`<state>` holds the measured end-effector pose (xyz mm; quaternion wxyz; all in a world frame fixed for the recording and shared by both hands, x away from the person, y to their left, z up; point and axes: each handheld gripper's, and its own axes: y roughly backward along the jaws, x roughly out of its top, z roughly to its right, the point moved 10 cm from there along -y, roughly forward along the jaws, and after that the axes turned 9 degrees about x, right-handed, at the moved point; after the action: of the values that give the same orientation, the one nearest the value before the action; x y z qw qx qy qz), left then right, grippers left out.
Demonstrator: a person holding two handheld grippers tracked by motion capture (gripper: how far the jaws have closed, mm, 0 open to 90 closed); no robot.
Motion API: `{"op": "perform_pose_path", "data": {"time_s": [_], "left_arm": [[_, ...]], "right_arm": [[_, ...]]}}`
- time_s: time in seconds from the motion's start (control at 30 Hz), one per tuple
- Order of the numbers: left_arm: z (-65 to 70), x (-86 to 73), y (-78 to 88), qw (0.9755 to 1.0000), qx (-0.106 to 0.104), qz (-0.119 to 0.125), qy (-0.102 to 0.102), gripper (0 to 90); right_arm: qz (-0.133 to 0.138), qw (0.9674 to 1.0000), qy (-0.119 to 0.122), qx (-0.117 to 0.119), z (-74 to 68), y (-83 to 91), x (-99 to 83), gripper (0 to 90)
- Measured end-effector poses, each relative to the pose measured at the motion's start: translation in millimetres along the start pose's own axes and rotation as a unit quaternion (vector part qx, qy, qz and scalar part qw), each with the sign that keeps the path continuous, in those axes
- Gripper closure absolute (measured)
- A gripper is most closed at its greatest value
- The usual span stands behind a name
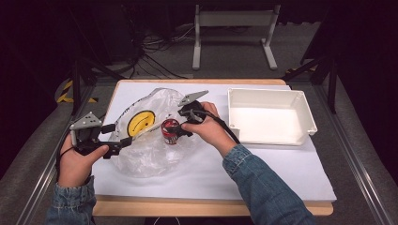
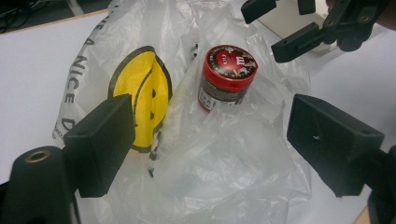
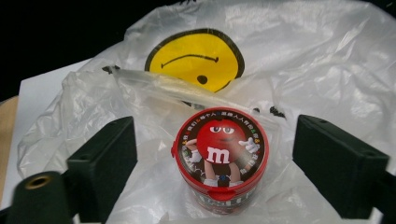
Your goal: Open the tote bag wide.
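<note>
Two grippers work over a clear plastic bag (image 1: 150, 136) with a yellow smiley, spread on the white worktop (image 1: 263, 168). We hold the right gripper (image 3: 215, 154) released, jaws either side of the red-lidded candy jar (image 3: 219, 163), which stands on the bag at 9 o'clock of the white tray (image 1: 270, 117). Our left gripper (image 2: 210, 140) is released too, hovering at the bag's 9 o'clock edge. Likely next: close squarely on the jar's body below the lid, without catching film.

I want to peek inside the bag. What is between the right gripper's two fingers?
A red-lidded candy tub stands upright between them on the clear bag, touching neither finger. The right gripper view shows it best.
</note>
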<state>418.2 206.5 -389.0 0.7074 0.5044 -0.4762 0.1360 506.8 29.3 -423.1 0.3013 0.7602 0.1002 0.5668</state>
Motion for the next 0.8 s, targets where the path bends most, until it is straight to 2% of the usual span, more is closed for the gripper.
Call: {"op": "perform_pose_path", "data": {"time_s": [0.33, 0.8], "left_arm": [[-2.2, -3.5, 3.0, 1.0, 0.005, -0.001, 0.003, 16.1], [-3.2, -4.1, 2.5, 1.0, 0.005, -0.001, 0.005, 16.0]], "right_arm": [[-0.012, 0.9999, -0.002, -0.006, 8.0, -21.1, -5.6, 7.6], [-0.023, 0.9995, 0.017, -0.009, 8.0, -42.2, -15.0, 9.6]]}}
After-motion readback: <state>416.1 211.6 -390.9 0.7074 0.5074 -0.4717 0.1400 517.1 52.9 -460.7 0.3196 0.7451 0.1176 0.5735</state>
